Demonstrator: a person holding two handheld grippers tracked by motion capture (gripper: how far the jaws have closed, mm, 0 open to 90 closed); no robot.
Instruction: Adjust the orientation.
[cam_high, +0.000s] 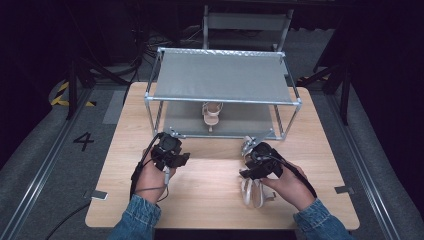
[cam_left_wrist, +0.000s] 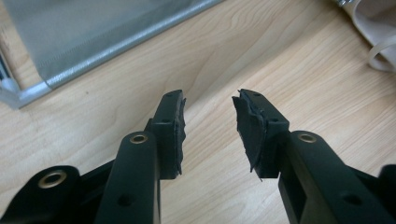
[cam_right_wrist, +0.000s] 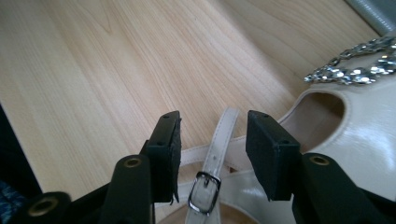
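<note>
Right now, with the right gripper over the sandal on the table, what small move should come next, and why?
Probably lower the right gripper a little and close on the buckled strap. Its jaws stand open on either side of that strap without pressing it, and the sandal lies on the table, while its mate already sits on the rack's lower shelf. The left gripper is open over bare wood.

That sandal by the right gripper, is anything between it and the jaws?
Nothing visible. The right gripper hangs open right over the sandal, its buckled strap in the gap between the jaws, pads not yet touching it.
</note>
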